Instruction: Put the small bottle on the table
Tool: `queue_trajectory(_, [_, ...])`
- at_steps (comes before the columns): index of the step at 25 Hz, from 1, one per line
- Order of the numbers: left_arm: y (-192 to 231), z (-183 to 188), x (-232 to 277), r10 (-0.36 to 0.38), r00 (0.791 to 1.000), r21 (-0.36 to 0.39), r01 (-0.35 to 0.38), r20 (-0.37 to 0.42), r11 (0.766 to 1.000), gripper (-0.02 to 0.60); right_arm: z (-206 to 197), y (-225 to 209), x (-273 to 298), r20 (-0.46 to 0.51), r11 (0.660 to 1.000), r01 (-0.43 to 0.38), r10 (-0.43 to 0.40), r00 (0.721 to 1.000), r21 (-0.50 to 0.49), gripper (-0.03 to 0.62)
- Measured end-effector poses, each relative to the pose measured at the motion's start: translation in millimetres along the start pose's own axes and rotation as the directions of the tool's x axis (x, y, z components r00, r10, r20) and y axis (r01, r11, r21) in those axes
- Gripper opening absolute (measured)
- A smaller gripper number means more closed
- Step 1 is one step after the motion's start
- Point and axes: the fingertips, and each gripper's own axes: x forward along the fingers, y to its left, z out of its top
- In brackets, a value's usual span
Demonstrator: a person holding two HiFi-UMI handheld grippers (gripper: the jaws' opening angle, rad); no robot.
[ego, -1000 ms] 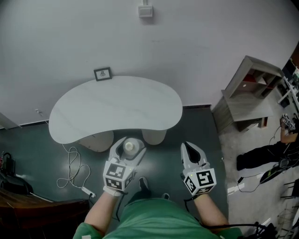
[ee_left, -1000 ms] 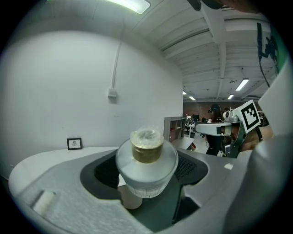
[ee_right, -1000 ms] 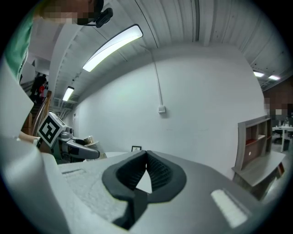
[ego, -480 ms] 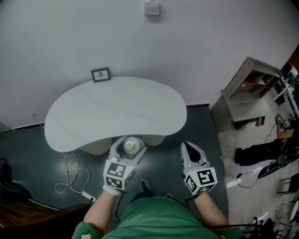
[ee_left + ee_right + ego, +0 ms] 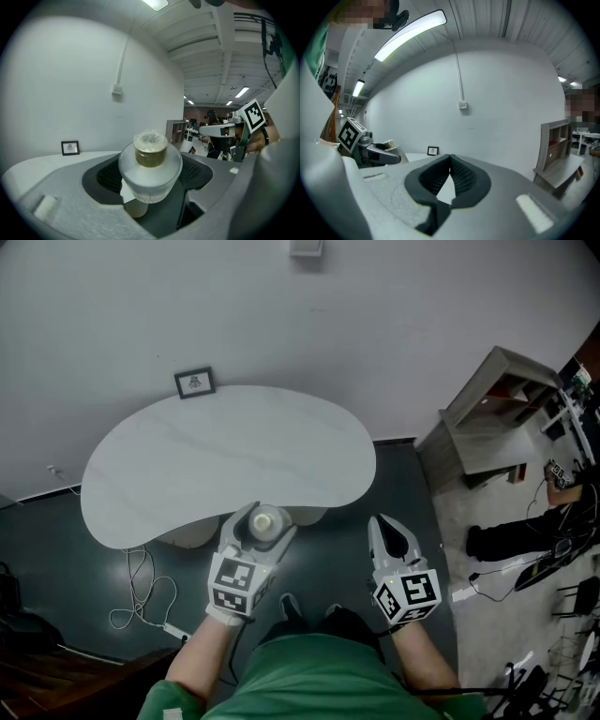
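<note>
The left gripper [image 5: 265, 519] has its fingers clenched round the small bottle [image 5: 150, 165], held upright with its brownish cap on top, just at the near edge of the white tabletop [image 5: 225, 451]. To the right, over the dark floor [image 5: 56, 549], the right gripper [image 5: 450, 161] has its fingers pressed together, empty. A small framed picture [image 5: 193, 382] stands at the tabletop's far edge

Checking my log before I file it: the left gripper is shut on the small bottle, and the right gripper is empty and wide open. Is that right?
Not quite. The right gripper is empty, but it is shut, not wide open: the right gripper view shows its jaws meeting at the tips with nothing between them. The rest holds: the left gripper is shut on the small bottle.
</note>
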Motion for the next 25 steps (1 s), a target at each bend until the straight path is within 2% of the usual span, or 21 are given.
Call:
queue_trajectory(7, [-3.6,-7.2,20.8,-0.012,1.0,-0.002,0.012,-0.026,1.0,0.347,-9.0,-14.3,14.9,0.001,1.0,-0.006,0.006,1.0,0.021,0.003])
queue_trajectory(13, [-5.4,1.1,43.2,-0.001,1.0,0.008,0.001,-0.006,1.0,0.347,-7.7,-34.0,40.6,0.003,0.999,-0.045,0.045,0.999,0.03,0.003])
queue_trajectory(25, [12.1,18.6,109.9,0.086,0.996,0.007,-0.086,-0.038,0.996,0.347,8.3,-74.0,114.3,-0.014,0.985,-0.171,0.171,0.985,0.003,0.003])
